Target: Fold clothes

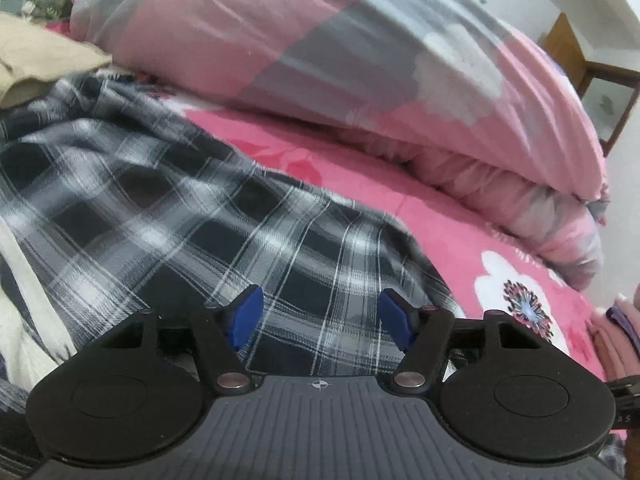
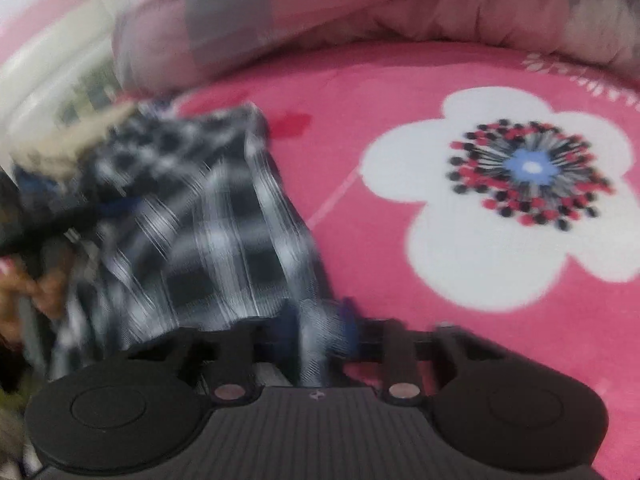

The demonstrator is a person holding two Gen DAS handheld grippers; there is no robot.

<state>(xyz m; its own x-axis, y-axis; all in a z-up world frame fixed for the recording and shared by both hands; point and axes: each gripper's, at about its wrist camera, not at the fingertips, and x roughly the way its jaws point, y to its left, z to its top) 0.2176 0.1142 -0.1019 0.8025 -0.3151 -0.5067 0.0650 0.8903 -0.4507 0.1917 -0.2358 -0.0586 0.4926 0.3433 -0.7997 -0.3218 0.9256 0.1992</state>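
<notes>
A black-and-white plaid garment [image 1: 160,208] lies rumpled on a pink flowered bed sheet [image 1: 440,216]. My left gripper [image 1: 320,316] hovers just over its near edge. Its blue pads [image 1: 248,316] stand well apart, and nothing is pinched between them. In the blurred right wrist view the same plaid garment [image 2: 208,240] runs from the left down into my right gripper [image 2: 316,316]. There the fingers are drawn together on a fold of the cloth. A person's hand [image 2: 28,284] shows at the left edge of that view.
A pink and grey duvet [image 1: 320,40] is heaped along the far side of the bed. A beige garment [image 1: 36,60] lies at the far left, with white fleecy cloth [image 1: 24,280] at the near left. Folded pink clothes [image 1: 612,332] sit at the right edge, and wooden furniture [image 1: 580,60] stands beyond.
</notes>
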